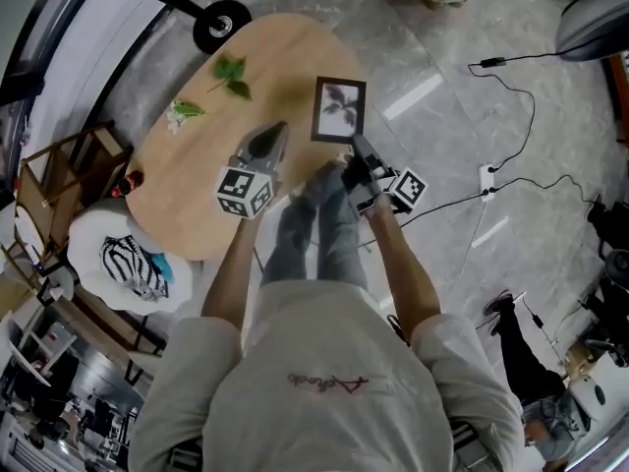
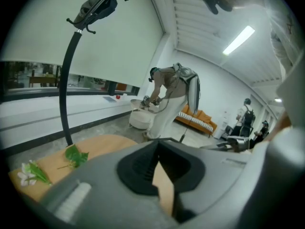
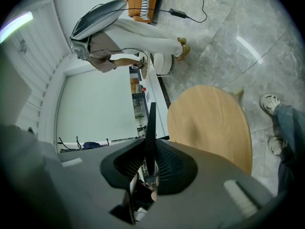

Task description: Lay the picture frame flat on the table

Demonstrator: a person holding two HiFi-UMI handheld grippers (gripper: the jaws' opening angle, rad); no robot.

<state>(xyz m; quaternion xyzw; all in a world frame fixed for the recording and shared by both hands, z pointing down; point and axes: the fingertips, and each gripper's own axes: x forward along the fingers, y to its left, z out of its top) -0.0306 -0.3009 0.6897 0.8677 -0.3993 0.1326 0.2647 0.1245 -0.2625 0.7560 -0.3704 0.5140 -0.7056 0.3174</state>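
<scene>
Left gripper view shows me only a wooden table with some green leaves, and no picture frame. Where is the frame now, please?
Observer: In the head view, the dark rectangular picture frame with a leaf print is at the right edge of the oval wooden table, with its printed face towards the camera.
Operator: Does something hold it there?
Observer: Yes. In the right gripper view, the right tool has its jaws closed on the thin edge of the frame. Whether the frame touches the table, I cannot tell.
</scene>
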